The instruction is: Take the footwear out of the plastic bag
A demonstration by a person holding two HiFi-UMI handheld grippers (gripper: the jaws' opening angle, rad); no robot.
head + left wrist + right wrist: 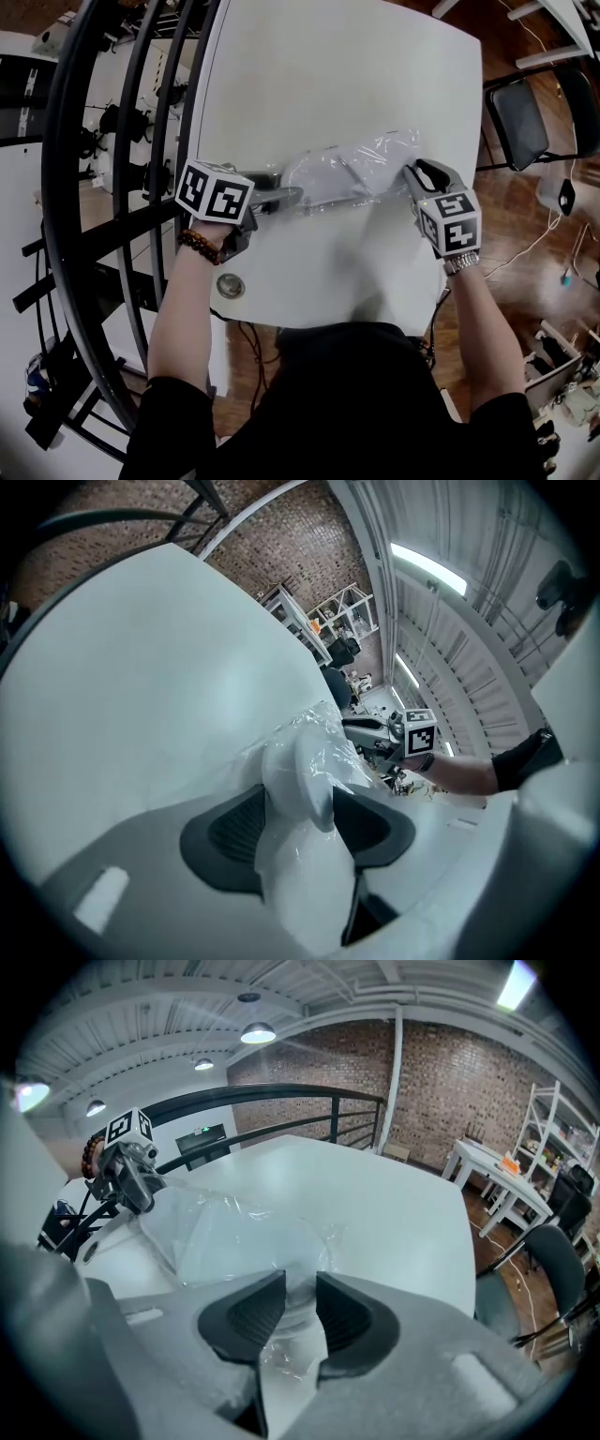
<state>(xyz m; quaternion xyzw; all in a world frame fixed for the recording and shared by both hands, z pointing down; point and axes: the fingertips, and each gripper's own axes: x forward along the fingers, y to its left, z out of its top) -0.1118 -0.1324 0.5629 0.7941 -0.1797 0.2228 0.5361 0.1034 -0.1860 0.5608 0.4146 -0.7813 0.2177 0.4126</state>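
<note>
A clear plastic bag point(352, 169) lies across the white table point(328, 75), and pale footwear point(323, 180) shows dimly inside it. My left gripper point(286, 199) is at the bag's left end. In the left gripper view its jaws point(300, 794) stand wide apart, with the white footwear point(300, 855) between them, still wrapped in the plastic bag point(323, 728). My right gripper point(412, 173) is at the bag's right end. In the right gripper view its jaws point(300, 1283) are pinched on a fold of the plastic bag point(234, 1232).
A black curved railing point(112, 141) runs along the table's left side. A black chair point(516, 117) stands on the wooden floor at the right. A round metal grommet point(230, 286) sits near the table's front edge. White shelves point(553, 1138) stand against the brick wall.
</note>
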